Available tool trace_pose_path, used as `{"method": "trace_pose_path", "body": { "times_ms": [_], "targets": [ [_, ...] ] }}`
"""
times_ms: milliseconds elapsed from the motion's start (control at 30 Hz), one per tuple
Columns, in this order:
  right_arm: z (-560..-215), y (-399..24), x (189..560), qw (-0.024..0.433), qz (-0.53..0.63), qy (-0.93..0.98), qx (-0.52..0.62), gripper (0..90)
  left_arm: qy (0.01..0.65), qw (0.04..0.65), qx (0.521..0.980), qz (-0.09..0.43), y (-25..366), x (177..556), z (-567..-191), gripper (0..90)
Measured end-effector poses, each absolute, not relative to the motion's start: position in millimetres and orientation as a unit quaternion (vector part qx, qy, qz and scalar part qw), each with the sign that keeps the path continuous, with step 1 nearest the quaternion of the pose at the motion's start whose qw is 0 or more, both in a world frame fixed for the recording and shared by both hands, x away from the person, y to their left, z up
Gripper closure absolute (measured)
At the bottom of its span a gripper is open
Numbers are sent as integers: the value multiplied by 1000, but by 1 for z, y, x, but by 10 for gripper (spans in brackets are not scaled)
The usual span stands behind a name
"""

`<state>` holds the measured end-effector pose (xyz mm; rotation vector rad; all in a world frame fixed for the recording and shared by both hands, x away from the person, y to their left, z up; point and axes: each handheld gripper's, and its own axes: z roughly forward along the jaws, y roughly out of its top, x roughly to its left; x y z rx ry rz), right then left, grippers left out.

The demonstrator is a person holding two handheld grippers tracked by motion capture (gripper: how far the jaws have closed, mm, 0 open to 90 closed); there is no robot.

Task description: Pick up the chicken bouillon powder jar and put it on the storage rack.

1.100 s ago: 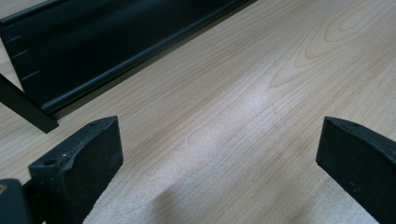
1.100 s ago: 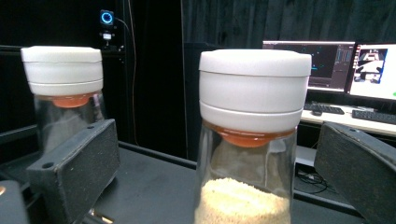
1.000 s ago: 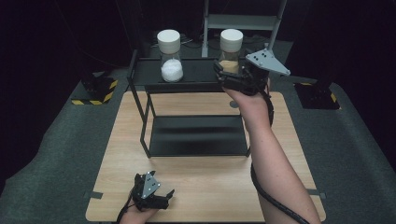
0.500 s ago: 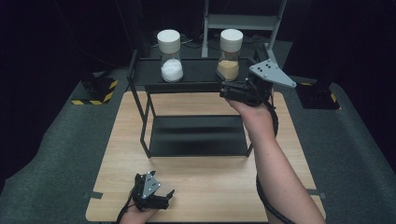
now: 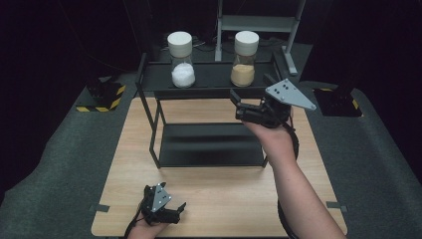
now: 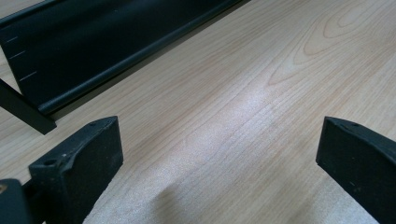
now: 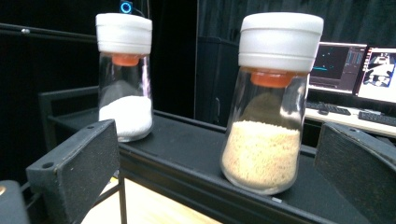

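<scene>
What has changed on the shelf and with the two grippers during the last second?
The right gripper let go of the jar of tan grains and drew back toward the person, down below the top shelf; its jaws are open and empty. The jar stands upright on the shelf. The jar of white powder and the left gripper, open over the table, stayed as they were.

Light falls from above onto the bench (image 5: 214, 194), while the surroundings sink into near black. A soft glare streaks the wood in the left gripper view. The high view is slightly soft; distant monitors (image 7: 355, 65) glow, blurred, in the right gripper view.
</scene>
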<state>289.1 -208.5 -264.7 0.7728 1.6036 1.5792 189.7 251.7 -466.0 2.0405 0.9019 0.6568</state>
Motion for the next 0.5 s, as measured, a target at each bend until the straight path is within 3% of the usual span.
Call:
{"method": "trace_pose_path", "body": {
  "times_ms": [500],
  "targets": [
    [-307, -219, 271, 361, 596, 654, 295, 0, 350, 387, 811, 264, 248, 189, -465, 10]
  ]
}}
